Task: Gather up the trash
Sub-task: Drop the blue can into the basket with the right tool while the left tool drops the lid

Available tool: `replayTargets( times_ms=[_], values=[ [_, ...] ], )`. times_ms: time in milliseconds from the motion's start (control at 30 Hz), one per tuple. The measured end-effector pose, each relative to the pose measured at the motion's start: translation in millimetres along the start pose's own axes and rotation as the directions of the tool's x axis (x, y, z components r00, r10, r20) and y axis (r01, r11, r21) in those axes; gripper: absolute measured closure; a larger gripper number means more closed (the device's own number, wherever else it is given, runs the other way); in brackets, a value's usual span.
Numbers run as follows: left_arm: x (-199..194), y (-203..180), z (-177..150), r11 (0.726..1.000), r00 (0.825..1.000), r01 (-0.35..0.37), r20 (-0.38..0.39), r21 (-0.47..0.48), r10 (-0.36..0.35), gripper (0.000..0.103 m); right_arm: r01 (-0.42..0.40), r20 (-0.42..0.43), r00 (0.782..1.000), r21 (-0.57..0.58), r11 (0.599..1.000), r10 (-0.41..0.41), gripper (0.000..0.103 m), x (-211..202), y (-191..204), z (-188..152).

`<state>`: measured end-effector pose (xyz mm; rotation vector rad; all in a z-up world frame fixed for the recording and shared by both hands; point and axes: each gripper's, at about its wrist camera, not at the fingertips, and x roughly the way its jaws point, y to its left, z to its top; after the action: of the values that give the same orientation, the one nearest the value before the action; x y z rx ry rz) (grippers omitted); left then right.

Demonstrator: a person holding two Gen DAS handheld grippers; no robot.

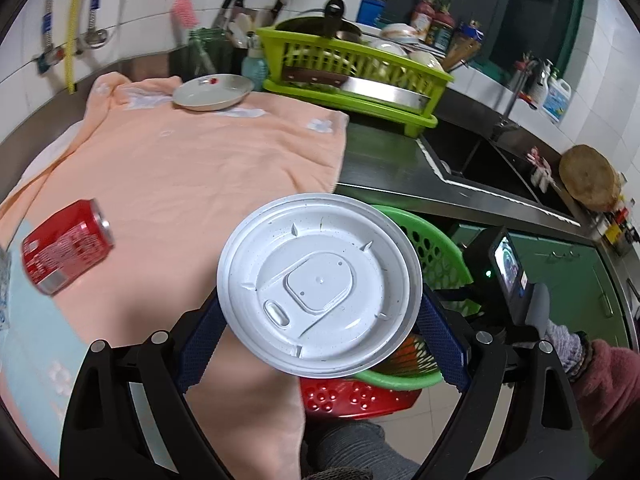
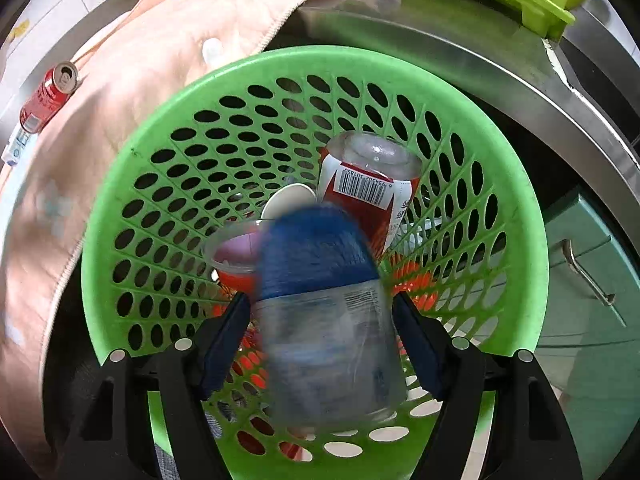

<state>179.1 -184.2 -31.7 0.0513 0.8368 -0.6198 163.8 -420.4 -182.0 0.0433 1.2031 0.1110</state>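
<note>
Kitchen counter of brushed steel (image 1: 384, 168), partly draped with a peach terry towel (image 1: 192, 168); white wall tiles behind, dark sink to the right.

Left tongs (image 1: 320, 320): blue-padded fingers (image 1: 200, 344) clamp a round white plastic cup lid (image 1: 320, 284) by its opposite edges, its flat face toward the camera. Lid sits over the towel's edge. A green perforated plastic basket (image 1: 436, 256) shows just behind and right of it, a red plastic stool (image 1: 352, 398) below.

Far left of these tongs, a red soda can (image 1: 66, 246) lies on its side on the towel. Beyond them: a shallow white dish (image 1: 212, 92) on the towel, and a lime-green plastic dish rack (image 1: 352, 80) loaded with pans and bowls.

Right tongs (image 2: 322, 336): point steeply down into the green basket (image 2: 516, 208). A clear plastic bottle with a blue label (image 2: 320, 320), motion-blurred, lies between the fingers; gaps show at both pads, so they stand apart, not pressing it.

Ahead of these tongs, inside the basket: a red-and-white can with a barcode (image 2: 368, 184), a clear plastic cup (image 2: 236, 252), a small white round lid (image 2: 286, 202).

A gloved hand (image 1: 560, 336) and pink fleece sleeve (image 1: 612, 392) hold the right device.
</note>
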Motion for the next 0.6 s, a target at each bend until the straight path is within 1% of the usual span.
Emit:
replayTargets(
  times_ms=[133, 300, 500, 600],
  values=[
    [13.6, -11.9, 4.0, 1.0, 1.0, 0.012, -0.016, 0.01, -0.012, 0.015, -0.003, -0.004, 1.0, -0.016, 1.0, 0.003, 0.032, 3.0, 2.8, -3.0],
    [31.4, -22.5, 5.6, 0.999, 0.999, 0.017, -0.046, 0.031, -0.016, 0.015, -0.03, 0.025, 0.999, 0.0, 1.0, 0.03, 0.032, -3.7, 2.0, -2.8],
    [54.5, -37.5, 6.5, 0.998, 0.997, 0.007, -0.081, 0.069, -0.001, 0.014, -0.048, 0.115, 0.992, -0.006, 0.999, 0.048, 0.031, -43.7, -7.8, -5.7],
    [69.3, -42.3, 6.6, 0.997, 0.994, 0.007, -0.109, 0.076, 0.001, 0.014, -0.034, 0.173, 0.984, -0.013, 0.999, 0.036, 0.031, -68.5, -13.2, -10.3]
  ],
)
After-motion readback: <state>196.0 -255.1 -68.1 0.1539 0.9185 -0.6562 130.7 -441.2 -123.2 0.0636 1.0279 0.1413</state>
